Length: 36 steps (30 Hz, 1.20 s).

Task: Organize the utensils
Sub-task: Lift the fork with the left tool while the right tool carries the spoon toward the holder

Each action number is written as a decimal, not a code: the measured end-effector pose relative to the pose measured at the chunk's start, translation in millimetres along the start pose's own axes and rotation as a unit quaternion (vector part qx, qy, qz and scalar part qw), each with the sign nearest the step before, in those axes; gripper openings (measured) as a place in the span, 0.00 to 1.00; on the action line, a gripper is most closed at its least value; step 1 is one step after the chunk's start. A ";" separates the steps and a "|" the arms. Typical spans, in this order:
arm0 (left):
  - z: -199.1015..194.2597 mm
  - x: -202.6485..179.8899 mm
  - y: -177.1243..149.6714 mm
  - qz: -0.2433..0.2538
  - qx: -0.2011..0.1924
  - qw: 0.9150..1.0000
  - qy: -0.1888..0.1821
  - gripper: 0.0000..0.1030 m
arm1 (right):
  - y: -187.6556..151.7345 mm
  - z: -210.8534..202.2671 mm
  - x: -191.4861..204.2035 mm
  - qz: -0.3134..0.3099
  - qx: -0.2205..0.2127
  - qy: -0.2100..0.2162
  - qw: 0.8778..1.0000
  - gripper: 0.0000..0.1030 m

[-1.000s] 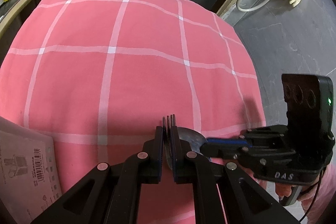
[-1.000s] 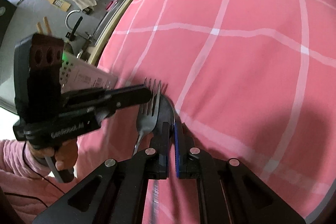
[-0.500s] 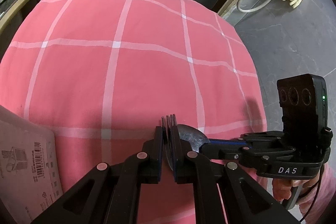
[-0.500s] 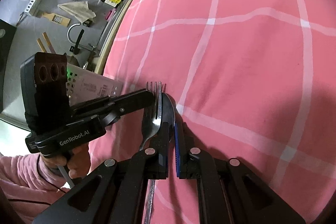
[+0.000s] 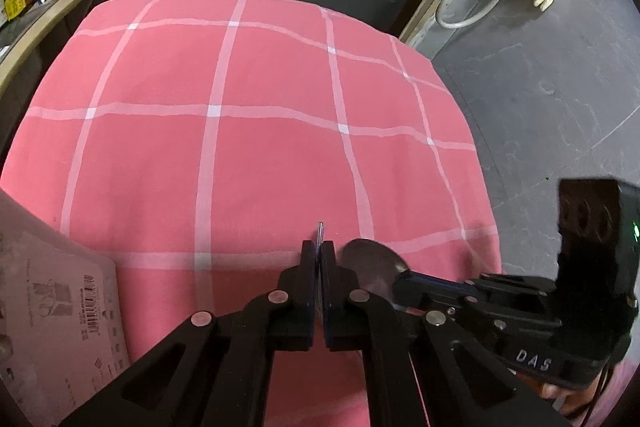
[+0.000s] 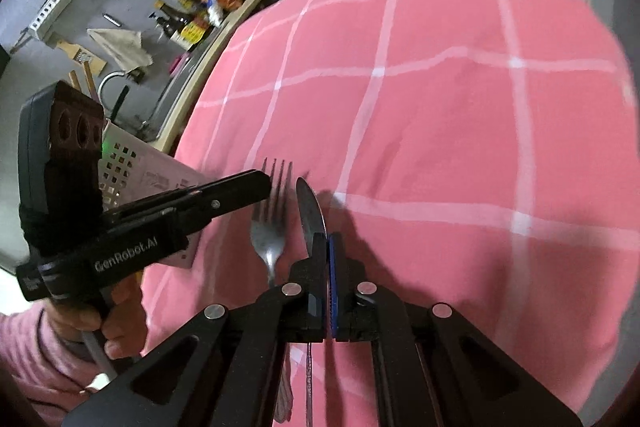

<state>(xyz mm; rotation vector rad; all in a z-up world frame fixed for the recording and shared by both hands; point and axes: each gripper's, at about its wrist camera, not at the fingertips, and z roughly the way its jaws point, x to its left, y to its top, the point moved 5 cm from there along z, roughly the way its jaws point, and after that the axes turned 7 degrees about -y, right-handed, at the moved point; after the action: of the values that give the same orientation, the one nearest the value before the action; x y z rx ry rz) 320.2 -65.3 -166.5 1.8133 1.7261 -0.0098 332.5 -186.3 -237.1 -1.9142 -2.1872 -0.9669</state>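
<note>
- Left gripper (image 5: 319, 259) is clamped tight on a fork (image 6: 271, 223), pinched edge-on so only a thin sliver of metal pokes out past the tips in its own camera. From the other side you can see the tines sticking up clear of the pink checked tablecloth (image 5: 248, 155).
- Right gripper (image 6: 329, 255) is closed on a spoon (image 5: 370, 263), bowl sticking out in front, handle running back between the jaws.
- Both pieces hang in the air over the near edge of the table, side by side and close together but apart, I'd say.
- My guess: holding each by the neck keeps the business ends free and pointing the same way, handy for dropping them in handle-first.
- White perforated basket (image 6: 128, 167) sits at the near left corner, just beside the left gripper. Probably where they're headed, though nothing's in it that I can see.
</note>
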 end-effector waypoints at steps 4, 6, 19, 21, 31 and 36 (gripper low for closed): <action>-9.9 -6.5 2.3 0.012 -0.010 1.000 -0.003 0.03 | 6.9 -22.3 1.0 -0.008 -0.045 -0.034 0.998 0.02; -15.9 -10.2 3.0 0.020 -0.015 1.000 -0.003 0.03 | 9.8 -35.7 1.4 -0.008 -0.068 -0.048 0.997 0.02; -85.4 -36.4 17.0 0.060 -0.090 0.994 -0.012 0.03 | 32.9 -124.8 28.3 -0.003 -0.203 -0.095 0.974 0.02; -97.2 -40.6 19.9 0.067 -0.100 0.993 -0.010 0.03 | 36.1 -138.0 34.7 0.000 -0.223 -0.097 0.970 0.02; -170.4 -46.0 36.6 0.104 -0.161 0.981 0.008 0.03 | 49.1 -190.5 81.2 0.001 -0.314 -0.083 0.946 0.02; -214.5 -38.5 49.0 0.125 -0.195 0.973 0.026 0.03 | 66.3 -206.7 117.6 -0.002 -0.358 -0.050 0.932 0.02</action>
<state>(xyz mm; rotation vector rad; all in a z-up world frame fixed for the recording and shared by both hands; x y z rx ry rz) 271.9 -3.6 42.7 1.7266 1.4011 0.4530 297.9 -186.1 7.4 -2.2507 -2.0477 -1.9095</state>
